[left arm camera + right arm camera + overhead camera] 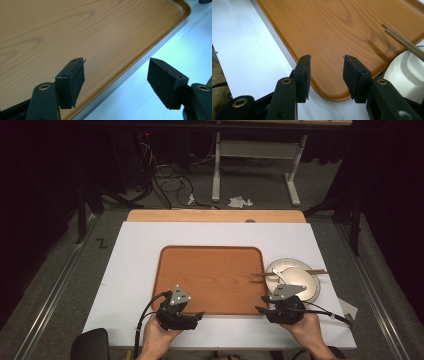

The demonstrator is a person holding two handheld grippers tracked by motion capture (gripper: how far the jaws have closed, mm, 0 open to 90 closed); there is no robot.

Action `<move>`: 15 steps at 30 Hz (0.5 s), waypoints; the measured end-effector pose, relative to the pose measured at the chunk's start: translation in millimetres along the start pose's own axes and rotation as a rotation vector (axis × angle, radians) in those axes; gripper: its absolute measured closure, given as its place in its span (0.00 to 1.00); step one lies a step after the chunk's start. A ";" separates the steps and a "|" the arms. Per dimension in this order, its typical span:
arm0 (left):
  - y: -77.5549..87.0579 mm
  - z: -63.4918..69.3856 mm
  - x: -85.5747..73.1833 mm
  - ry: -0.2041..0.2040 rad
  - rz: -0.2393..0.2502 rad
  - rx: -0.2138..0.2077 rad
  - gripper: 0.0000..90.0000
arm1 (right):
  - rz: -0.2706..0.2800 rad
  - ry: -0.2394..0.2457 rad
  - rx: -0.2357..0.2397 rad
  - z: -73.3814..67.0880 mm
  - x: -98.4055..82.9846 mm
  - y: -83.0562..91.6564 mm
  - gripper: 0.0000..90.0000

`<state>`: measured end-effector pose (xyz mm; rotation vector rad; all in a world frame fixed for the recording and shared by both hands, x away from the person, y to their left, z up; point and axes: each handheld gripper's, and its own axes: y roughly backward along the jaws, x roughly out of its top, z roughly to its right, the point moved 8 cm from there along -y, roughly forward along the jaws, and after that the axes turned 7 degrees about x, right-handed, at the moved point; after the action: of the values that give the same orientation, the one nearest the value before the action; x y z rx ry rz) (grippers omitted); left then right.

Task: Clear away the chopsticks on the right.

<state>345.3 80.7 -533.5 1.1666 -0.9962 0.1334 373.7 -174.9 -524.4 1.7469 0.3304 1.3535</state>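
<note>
A brown wooden tray [210, 280] lies bare in the middle of the white table top [135, 270]. My left gripper [199, 316] is at the tray's near edge, left of centre, jaws open and pointing right. In the left gripper view its open jaws [116, 67] straddle the tray's rim [140, 57] with nothing pressed between them. My right gripper [259, 309] is at the tray's near right corner, pointing left. Seen from the right gripper view, the open jaws [327, 58] frame that corner [332, 95], gripping nothing.
White dishes [295, 280] sit stacked just right of the tray, with a pair of chopsticks [295, 272] laid across them and reaching over the tray's rim. The chopsticks [404, 41] and a dish [407, 70] are close to my right jaw. The table's front edge is near both hands.
</note>
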 end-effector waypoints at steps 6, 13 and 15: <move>-0.2 -1.2 0.1 0.001 -0.005 0.002 0.34 | 0.000 -0.011 0.001 0.7 -0.5 -1.7 0.63; 1.6 -0.9 0.4 -0.003 -0.011 0.002 0.33 | -0.002 0.002 0.001 0.2 -1.4 -2.2 0.63; 1.3 -0.4 1.1 0.005 -0.004 0.006 0.33 | -0.002 -0.008 0.003 0.2 -1.3 -1.2 0.62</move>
<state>345.5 81.2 -531.8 1.1730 -0.9901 0.1363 373.8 -175.2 -526.2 1.7531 0.3301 1.3450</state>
